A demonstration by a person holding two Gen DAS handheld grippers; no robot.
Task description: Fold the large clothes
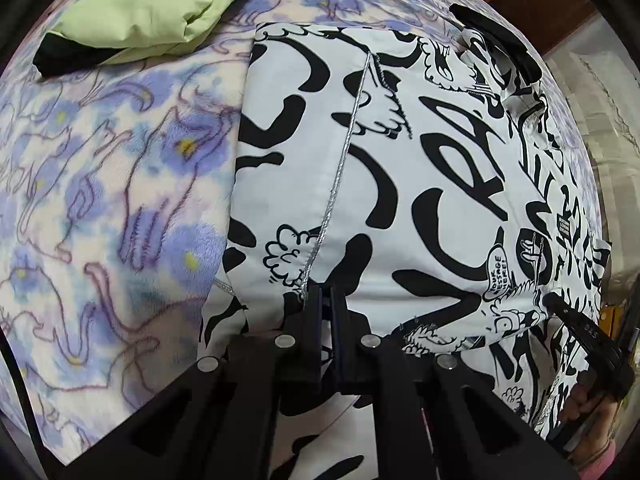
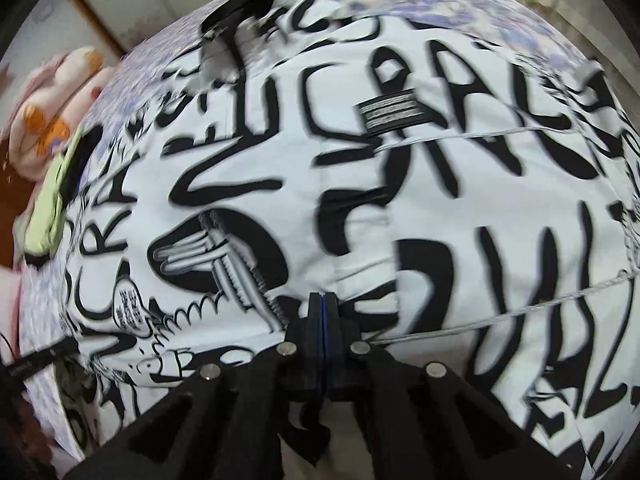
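I am holding my left gripper [image 1: 325,294] pointed steeply down, its jaws closed on the near hem of the jacket [image 1: 400,184], right where the silver seam [image 1: 340,168] is running down to the edge; a fold of the white cloth is sitting between the pads. I am pinching with my right gripper [image 2: 323,300] too, jaws pressed together on the jacket [image 2: 360,184] at its near edge, though that view is blurring and I cannot tell how much cloth is caught. The jacket, white with heavy black lettering, is lying spread flat on the blanket [image 1: 100,184], a fleecy one in lilac and pale pink. Beyond the jacket's left edge, on the blanket's far side, a green garment [image 1: 144,12] with black trim is lying bunched, apart from the jacket. At the jacket's right edge the other tool's black finger [image 1: 588,344] is showing, with my hand [image 1: 592,412] behind it. Left of the jacket in the right view, a pink plush toy [image 2: 60,100] is lying off the blanket.
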